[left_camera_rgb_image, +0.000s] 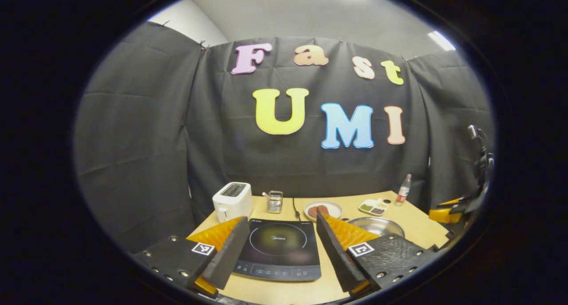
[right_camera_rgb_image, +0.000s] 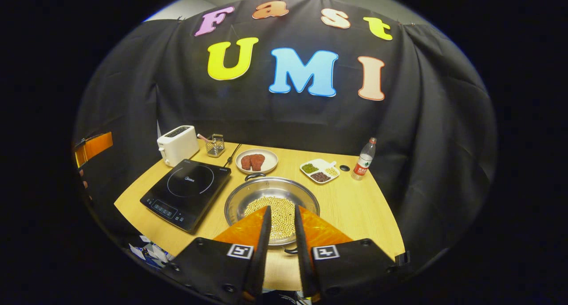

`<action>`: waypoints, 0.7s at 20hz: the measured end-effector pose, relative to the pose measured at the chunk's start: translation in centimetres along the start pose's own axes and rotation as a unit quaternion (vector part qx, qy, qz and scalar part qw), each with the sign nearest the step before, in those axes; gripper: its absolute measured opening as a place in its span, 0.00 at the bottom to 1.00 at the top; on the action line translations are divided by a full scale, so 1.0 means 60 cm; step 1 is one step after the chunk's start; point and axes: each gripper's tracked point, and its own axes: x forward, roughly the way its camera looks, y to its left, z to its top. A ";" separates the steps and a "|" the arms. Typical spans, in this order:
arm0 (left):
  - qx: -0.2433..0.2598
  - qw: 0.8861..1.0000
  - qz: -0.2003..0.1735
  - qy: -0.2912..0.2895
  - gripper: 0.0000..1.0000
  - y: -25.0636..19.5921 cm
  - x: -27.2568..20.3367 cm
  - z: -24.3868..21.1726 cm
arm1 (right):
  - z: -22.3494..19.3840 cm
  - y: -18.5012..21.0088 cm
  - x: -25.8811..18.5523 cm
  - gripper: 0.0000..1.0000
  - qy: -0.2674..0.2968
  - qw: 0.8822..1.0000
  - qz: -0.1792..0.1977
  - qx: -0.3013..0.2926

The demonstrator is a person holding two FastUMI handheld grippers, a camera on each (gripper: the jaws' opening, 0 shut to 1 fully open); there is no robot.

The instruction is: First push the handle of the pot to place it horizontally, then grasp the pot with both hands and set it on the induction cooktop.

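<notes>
Tabletop (right_camera_rgb_image: 355, 203), pot (right_camera_rgb_image: 271, 205) just beyond nearly closed right gripper (right_camera_rgb_image: 281, 225) (left gripper (left_camera_rgb_image: 282, 243) wide apart, over cooktop (left_camera_rgb_image: 279, 249)).

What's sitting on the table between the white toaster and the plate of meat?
In the right gripper view, a small wire holder stands between the toaster and the plate, with a black cord trailing beside it.

Toaster (right_camera_rgb_image: 177, 144), meat plate (right_camera_rgb_image: 256, 161), divided dish (right_camera_rgb_image: 319, 170), bottle (right_camera_rgb_image: 364, 159), possibly a utensil rack (right_camera_rgb_image: 215, 145).

Staged kitchen booth: black cloth wall (right_camera_rgb_image: 133, 96), table (right_camera_rgb_image: 355, 207) with cooktop (right_camera_rgb_image: 186, 192), toaster (right_camera_rgb_image: 177, 144).
</notes>
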 end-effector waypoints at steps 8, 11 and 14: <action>-0.002 1.000 -0.009 0.022 0.89 -0.009 0.007 -0.035 | -0.075 0.065 0.035 0.02 0.084 0.993 0.085 0.014; -0.008 0.999 -0.009 0.032 0.89 -0.006 0.011 -0.049 | -0.109 0.087 0.042 0.02 0.124 0.985 0.118 0.019; -0.012 0.999 -0.003 0.042 0.89 0.001 0.008 -0.066 | -0.142 0.089 0.066 0.01 0.157 0.980 0.119 0.001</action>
